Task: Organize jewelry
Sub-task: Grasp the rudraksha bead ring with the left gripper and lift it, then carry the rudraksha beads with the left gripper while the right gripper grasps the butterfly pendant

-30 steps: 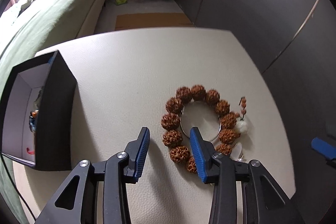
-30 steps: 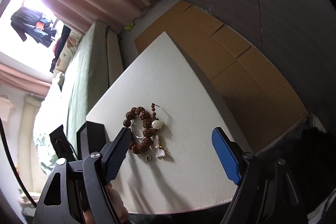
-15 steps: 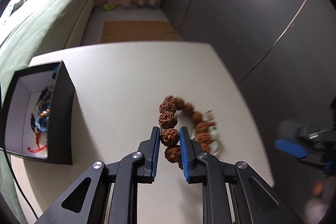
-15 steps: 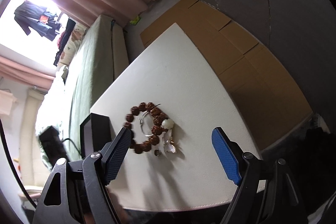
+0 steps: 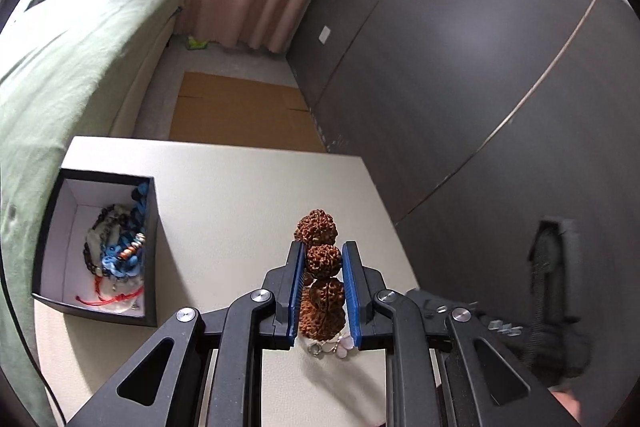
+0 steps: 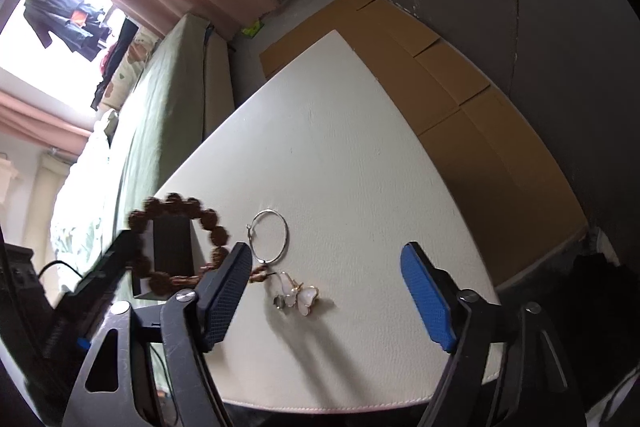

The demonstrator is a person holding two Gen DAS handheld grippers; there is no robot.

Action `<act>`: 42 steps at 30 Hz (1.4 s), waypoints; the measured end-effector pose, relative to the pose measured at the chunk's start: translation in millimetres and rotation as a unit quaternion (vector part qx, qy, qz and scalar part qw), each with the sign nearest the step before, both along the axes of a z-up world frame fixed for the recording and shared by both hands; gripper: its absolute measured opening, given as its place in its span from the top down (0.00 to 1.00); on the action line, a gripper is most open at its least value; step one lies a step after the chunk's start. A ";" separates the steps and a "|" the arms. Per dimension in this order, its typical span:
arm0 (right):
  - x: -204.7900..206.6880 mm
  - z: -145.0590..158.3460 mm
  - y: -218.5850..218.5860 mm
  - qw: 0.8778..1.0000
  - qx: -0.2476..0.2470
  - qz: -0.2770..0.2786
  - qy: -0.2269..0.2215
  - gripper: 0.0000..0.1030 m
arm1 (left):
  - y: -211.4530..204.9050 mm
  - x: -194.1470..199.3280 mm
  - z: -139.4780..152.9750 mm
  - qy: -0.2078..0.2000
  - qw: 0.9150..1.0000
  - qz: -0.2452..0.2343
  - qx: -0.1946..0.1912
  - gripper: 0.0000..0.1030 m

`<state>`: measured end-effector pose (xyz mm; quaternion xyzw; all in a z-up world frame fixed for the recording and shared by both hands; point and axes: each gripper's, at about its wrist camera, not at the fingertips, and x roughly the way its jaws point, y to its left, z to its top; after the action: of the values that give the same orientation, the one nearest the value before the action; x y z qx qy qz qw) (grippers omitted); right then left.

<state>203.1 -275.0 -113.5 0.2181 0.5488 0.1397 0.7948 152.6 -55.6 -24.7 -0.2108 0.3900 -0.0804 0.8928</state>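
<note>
Gripping the brown bead bracelet between its blue pads, our left claw holds it clear of the bench; one knobbly bead sits squeezed between the jaws, another pokes out beyond the tips, and more hang behind toward the camera. In the right wrist view the same bracelet shows as a blurred ring in the air over the bench's left edge, with the left claw's dark arm beneath it.

Our right claw hovers over the near part of the bench with its jaws wide and closing, nothing pressed between them. Below the gap lie a white butterfly charm with a gold rim and a small dark ring piece touching it. Just beyond these, toward the middle of the bench, rests a thin silver hoop, flat on the surface and apart from the charm.

At the bench's left edge stands an open black box with a white lining. Inside it we see a tangle of blue cord and beads and a red string near its closer end.

Past the bench's far edge lie flat cardboard sheets on the floor, and a green-covered bed runs along the left.
</note>
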 end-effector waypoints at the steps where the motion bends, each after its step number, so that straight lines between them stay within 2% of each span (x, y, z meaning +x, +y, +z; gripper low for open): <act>1: 2.0 -3.3 2.7 1.000 -0.004 0.005 0.004 0.38 | 4.3 -3.8 3.6 -0.003 1.000 0.001 -0.001 0.81; 5: 5.0 -12.1 20.4 0.999 -0.030 0.033 0.013 0.48 | 17.3 -11.1 12.2 -0.013 1.000 0.009 -0.008 0.81; 14: -2.6 -22.3 78.2 0.986 -0.100 0.131 0.015 0.49 | 43.4 -21.1 19.9 -0.019 0.999 0.028 -0.007 0.81; 16: -4.5 -22.9 84.0 0.984 -0.112 0.138 0.011 0.49 | 46.3 -24.9 19.7 -0.018 0.999 0.031 -0.007 0.81; 20: -4.1 -25.1 93.1 0.977 -0.159 0.143 -0.008 0.60 | 50.7 -31.2 18.7 -0.016 0.999 0.039 -0.007 0.81; 27: -19.1 -24.0 101.3 0.967 -0.187 0.172 -0.013 0.60 | 50.5 -36.0 14.6 -0.010 0.999 0.040 0.007 0.81; 30: -25.9 -23.1 103.3 0.961 -0.208 0.178 -0.023 0.68 | 51.0 -37.3 11.5 -0.006 0.999 0.045 0.008 0.81; 34: -27.7 -20.9 97.2 0.964 -0.199 0.175 -0.028 0.72 | 53.2 -41.1 13.7 -0.010 0.999 0.052 0.007 0.81; 35: -27.8 -18.8 94.9 0.965 -0.198 0.171 -0.031 0.80 | 54.3 -41.4 14.2 -0.012 0.998 0.053 0.007 0.81; 38: -29.9 -11.5 83.0 0.971 -0.170 0.164 -0.036 0.90 | 59.9 -45.0 18.3 -0.019 0.998 0.062 0.005 0.81; 42: -30.5 -8.1 78.8 0.973 -0.158 0.163 -0.039 0.92 | 68.4 -49.9 24.3 -0.027 0.997 0.070 0.002 0.81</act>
<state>172.6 -196.1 -121.5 -0.0083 0.5604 0.1879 0.8066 102.7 12.8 -0.4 -0.2338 0.3506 -0.0230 0.9066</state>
